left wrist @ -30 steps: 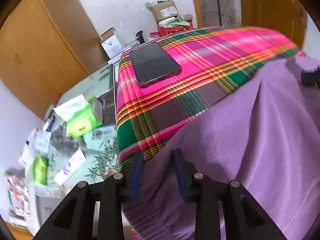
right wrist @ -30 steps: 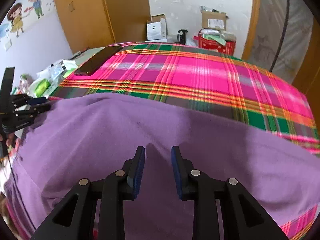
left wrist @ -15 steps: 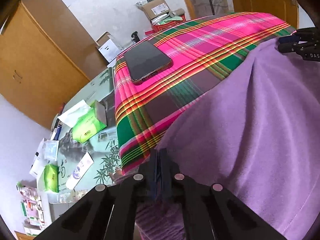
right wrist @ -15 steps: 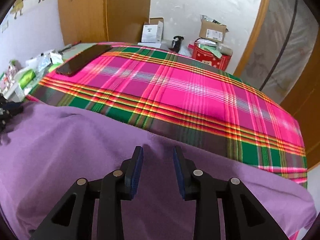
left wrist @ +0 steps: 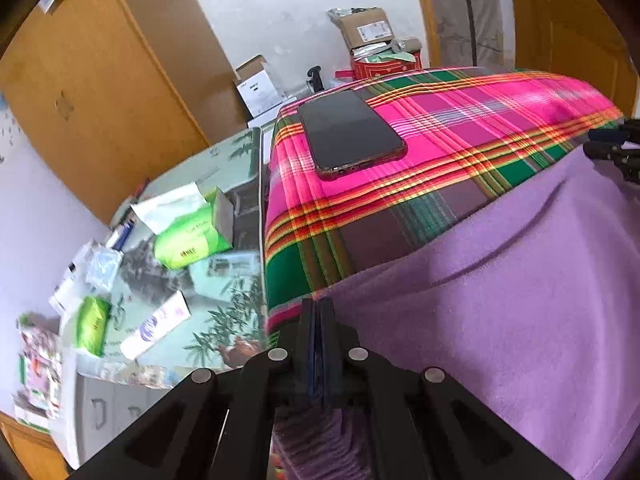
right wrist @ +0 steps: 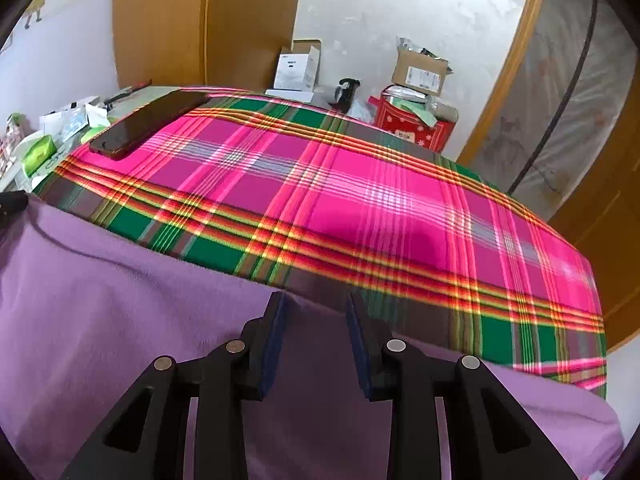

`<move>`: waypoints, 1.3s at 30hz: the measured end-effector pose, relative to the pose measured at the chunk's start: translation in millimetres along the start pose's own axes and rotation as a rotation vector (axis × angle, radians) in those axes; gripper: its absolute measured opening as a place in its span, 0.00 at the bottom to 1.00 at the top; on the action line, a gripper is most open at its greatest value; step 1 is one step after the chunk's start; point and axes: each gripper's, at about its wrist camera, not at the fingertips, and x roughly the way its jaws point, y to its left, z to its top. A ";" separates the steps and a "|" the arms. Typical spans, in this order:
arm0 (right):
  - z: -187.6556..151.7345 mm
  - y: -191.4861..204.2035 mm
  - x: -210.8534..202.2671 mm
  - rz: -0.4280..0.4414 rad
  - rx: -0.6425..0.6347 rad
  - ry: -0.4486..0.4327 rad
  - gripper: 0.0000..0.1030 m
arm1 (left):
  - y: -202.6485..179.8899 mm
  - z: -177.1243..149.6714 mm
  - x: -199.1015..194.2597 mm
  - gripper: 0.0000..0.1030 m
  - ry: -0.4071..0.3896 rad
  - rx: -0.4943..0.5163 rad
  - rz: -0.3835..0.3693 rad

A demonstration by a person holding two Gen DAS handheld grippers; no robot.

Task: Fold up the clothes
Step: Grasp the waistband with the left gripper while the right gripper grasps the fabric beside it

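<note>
The purple garment (left wrist: 500, 300) is pinched at its 6 o'clock edge by the left claw (left wrist: 319, 344); the right claw (right wrist: 316, 340) is held apart over it, gripping nothing.

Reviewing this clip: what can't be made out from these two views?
- What kind of garment the purple garment is: its lower part is cut off by both frames' edges.
- Fabric between the shut left hand-held gripper: hidden by its fingers.
- Print on the cardboard box: too small.
</note>
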 end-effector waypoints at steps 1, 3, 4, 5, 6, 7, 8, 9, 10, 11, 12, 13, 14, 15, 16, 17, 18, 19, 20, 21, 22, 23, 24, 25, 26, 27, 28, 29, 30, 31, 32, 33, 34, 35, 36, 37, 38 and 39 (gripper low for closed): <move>1.6 0.0 0.9 0.002 -0.003 0.001 0.31 | -0.3 -0.4 0.0 0.03 0.001 -0.002 -0.003; 4.0 -0.3 2.2 0.010 -0.009 0.004 0.31 | 0.7 -0.7 -0.1 0.04 0.004 -0.004 -0.012; 4.2 -1.3 2.2 0.023 -0.006 0.004 0.31 | 2.0 -0.8 -0.2 0.05 0.006 -0.009 -0.019; 4.5 -2.3 2.1 0.037 -0.003 0.003 0.31 | 4.0 -1.0 -0.2 0.06 0.008 -0.020 -0.029; 3.8 -3.3 1.8 0.051 0.007 0.004 0.31 | 5.8 -1.2 -0.4 0.07 0.008 -0.030 -0.039; 3.2 -4.5 1.4 0.067 0.018 0.004 0.31 | 7.8 -1.5 -0.6 0.07 0.009 -0.042 -0.053; 2.7 -7.7 0.6 0.103 0.044 0.003 0.31 | 10.2 -1.8 -0.5 0.07 0.010 -0.057 -0.069; 2.4 -9.8 -0.2 0.132 0.058 0.002 0.31 | 12.5 -2.0 -0.4 0.09 0.015 -0.072 -0.082; 2.7 -10.7 -1.2 0.150 0.061 -0.001 0.32 | 14.9 -2.0 -0.5 0.11 0.020 -0.088 -0.095; 3.1 -11.4 -2.3 0.167 0.064 -0.004 0.36 | 17.4 -1.9 -0.3 0.14 0.025 -0.101 -0.106; 4.0 -10.0 -3.6 0.177 0.051 -0.011 0.41 | 20.0 -2.0 0.0 0.17 0.031 -0.116 -0.120; 4.8 -8.7 -4.9 0.190 0.034 -0.016 0.50 | 22.6 -2.3 0.6 0.18 0.036 -0.129 -0.131; 5.6 -7.2 -5.3 0.205 0.021 -0.016 0.50 | 25.1 -2.7 1.3 0.22 0.039 -0.142 -0.138; 6.4 -5.7 -5.4 0.219 0.007 -0.014 0.50 | 27.5 -3.1 1.9 0.27 0.042 -0.155 -0.142; 7.2 -4.2 -3.5 0.216 -0.003 -0.007 0.50 | 29.3 -3.6 2.3 0.28 0.045 -0.164 -0.141; 8.0 -2.8 -1.7 0.214 -0.014 0.001 0.50 | 30.2 -3.9 2.3 0.30 0.046 -0.168 -0.140; 8.7 -1.4 0.1 0.211 -0.024 0.008 0.50 | 30.2 -4.2 2.1 0.30 0.045 -0.167 -0.139; 9.0 -0.7 1.5 0.210 -0.031 0.010 0.50 | 29.6 -4.4 1.8 0.30 0.045 -0.163 -0.136; 9.3 0.0 2.9 0.209 -0.038 0.012 0.50 | 28.3 -4.3 1.4 0.30 0.043 -0.155 -0.130; 9.5 0.7 4.2 0.208 -0.044 0.013 0.50 | 26.1 -3.9 0.8 0.30 0.040 -0.140 -0.121; 9.8 1.4 5.6 0.207 -0.051 0.015 0.50 | 24.4 -3.5 0.5 0.30 0.038 -0.127 -0.113; 10.0 2.0 6.9 0.207 -0.058 0.016 0.50 | 23.4 -3.3 0.4 0.30 0.036 -0.117 -0.107; 9.7 2.0 7.7 0.210 -0.063 0.014 0.50 | 22.3 -3.0 0.3 0.30 0.034 -0.107 -0.102; 9.5 2.1 8.0 0.213 -0.070 0.009 0.50 | 21.2 -2.7 0.2 0.30 0.033 -0.097 -0.096; 10.4 1.4 9.1 0.219 -0.072 0.009 0.50 | 20.0 -2.6 0.0 0.30 0.030 -0.087 -0.091; 10.6 -0.3 10.3 0.231 -0.065 0.013 0.50 | 18.6 -2.7 -0.3 0.30 0.025 -0.075 -0.086; 10.8 -2.0 11.5 0.243 -0.058 0.017 0.50 | 17.1 -2.8 -0.6 0.30 0.021 -0.063 -0.081; 11.0 -3.8 12.6 0.254 -0.051 0.021 0.50 | 15.7 -2.9 -0.9 0.30 0.017 -0.052 -0.076; 11.1 -6.1 13.4 0.264 -0.038 0.024 0.50 | 14.3 -3.0 -1.2 0.30 0.012 -0.040 -0.071; 11.1 -8.2 14.1 0.274 -0.028 0.027 0.50 | 12.9 -3.2 -1.5 0.30 0.008 -0.029 -0.067; 10.6 -7.5 13.8 0.272 -0.037 0.024 0.50 | 10.8 -3.4 -2.0 0.30 0.001 -0.013 -0.061; 9.9 -6.3 13.1 0.270 -0.044 0.020 0.50 | 7.8 -3.9 -2.9 0.30 -0.008 0.008 -0.053; 9.4 -6.6 13.0 0.272 -0.044 0.017 0.50 | 4.9 -4.4 -3.8 0.30 -0.017 0.030 -0.048; 8.9 -6.8 13.0 0.273 -0.044 0.015 0.50 | 2.6 -4.7 -4.6 0.30 -0.023 0.047 -0.050; 8.4 -6.6 13.0 0.276 -0.044 0.014 0.50 | 1.3 -4.5 -4.9 0.30 -0.027 0.059 -0.056; 8.2 -6.9 13.0 0.278 -0.046 0.012 0.50 | 0.2 -4.3 -5.1 0.30 -0.030 0.069 -0.060; 8.1 -7.2 13.0 0.277 -0.046 0.010 0.50 | -0.2 -4.0 -4.9 0.30 -0.032 0.077 -0.063; 7.9 -7.0 13.0 0.275 -0.046 0.008 0.50 | -0.1 -3.5 -4.4 0.30 -0.033 0.086 -0.067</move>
